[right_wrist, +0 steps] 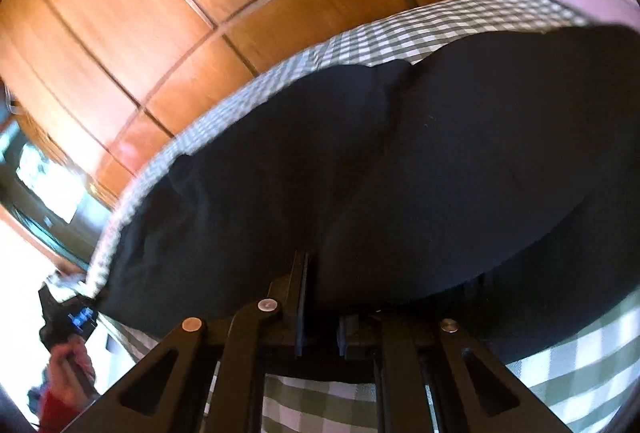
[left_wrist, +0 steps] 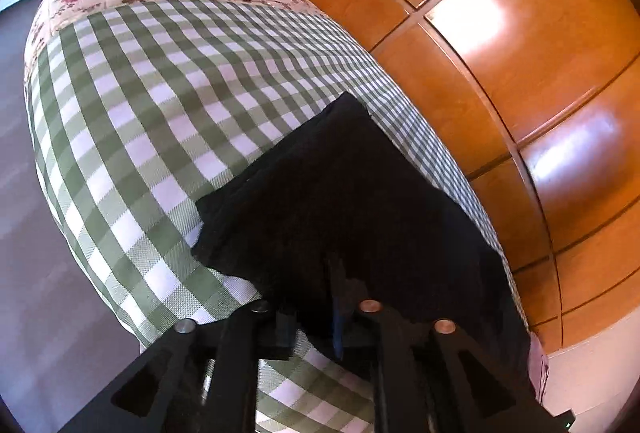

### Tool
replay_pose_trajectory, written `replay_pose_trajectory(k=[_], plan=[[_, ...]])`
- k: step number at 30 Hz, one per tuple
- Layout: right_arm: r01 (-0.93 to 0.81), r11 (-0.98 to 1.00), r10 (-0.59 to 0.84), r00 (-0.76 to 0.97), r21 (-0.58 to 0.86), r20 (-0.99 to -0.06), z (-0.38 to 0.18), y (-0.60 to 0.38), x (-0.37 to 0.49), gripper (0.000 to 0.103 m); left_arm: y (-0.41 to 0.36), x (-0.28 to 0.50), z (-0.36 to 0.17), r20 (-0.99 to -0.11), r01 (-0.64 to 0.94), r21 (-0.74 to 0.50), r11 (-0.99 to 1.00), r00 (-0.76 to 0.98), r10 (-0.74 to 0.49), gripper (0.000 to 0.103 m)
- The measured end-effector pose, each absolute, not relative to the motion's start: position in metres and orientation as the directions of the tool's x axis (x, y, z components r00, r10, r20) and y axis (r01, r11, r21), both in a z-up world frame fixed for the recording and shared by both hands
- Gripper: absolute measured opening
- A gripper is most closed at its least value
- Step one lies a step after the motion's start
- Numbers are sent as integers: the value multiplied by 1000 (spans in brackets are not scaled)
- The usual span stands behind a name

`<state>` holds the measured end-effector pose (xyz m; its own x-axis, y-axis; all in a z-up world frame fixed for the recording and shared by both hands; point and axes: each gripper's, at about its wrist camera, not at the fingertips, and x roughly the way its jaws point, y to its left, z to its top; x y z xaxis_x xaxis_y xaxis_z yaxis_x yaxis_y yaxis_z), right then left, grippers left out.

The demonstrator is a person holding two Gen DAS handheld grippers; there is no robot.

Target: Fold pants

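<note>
Both pairs of fingers are nearly together and clamped on dark cloth: the left gripper (left_wrist: 316, 317) bites the near edge of the black pants (left_wrist: 352, 201), and the right gripper (right_wrist: 320, 317) pinches the same garment (right_wrist: 400, 161) at its near hem; no gap shows between either pair beyond the fabric itself.

Ahead of the left fingers the pants lie as a folded slab on the green checked cloth (left_wrist: 160, 121), one corner pointing away toward the wooden panelling (left_wrist: 500, 53); beyond the right fingers the fabric spreads broad and smooth, with a soft ridge running away from the tips, and checked cloth shows only at the far rim and beneath the jaws. Far off to the left of the right fingers, a hand (right_wrist: 68, 357) holds the other tool.

My reading is that a fold is being carried; to do it well, keep both grips level with each other so the edge stays taut between them; lift only enough to clear the layer below; lay the edge down square over the far edge, then release; uneven pulling would likely skew the stack.
</note>
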<state>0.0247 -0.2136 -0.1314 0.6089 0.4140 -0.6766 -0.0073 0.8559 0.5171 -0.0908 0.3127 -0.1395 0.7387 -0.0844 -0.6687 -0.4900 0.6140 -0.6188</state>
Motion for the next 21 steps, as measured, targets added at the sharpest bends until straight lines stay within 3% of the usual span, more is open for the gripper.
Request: replay_pose_trajectory(k=[3,5,9,11,17,21], plan=[[4,825,446,609,565,-656,-131,-224,28,18,317,-98,-126,-650,-529,-620,580,760,-2,22],[19,813,437,639,581,-633,-126,-236,27,29,316,-108,-109,-608,-535,-611,583,789,88,22],[99,802,346,726,589,-594,-114,-279,36,38,305,-106,-87,-535,-499,-607,619,832,146,24],[145,781,305,761,608,-573,-113,-307,41,38,290,-94,-81,-514,-450,-597,664,850,114,27],[311,680,159,822,664,-547,-119,-388,55,38,242,-51,-94,-558,-324,-575,751,827,-71,27],[439,637,50,797,634,-602,-131,-436,73,34,204,-12,-105,-590,-257,-536,804,796,-139,27]])
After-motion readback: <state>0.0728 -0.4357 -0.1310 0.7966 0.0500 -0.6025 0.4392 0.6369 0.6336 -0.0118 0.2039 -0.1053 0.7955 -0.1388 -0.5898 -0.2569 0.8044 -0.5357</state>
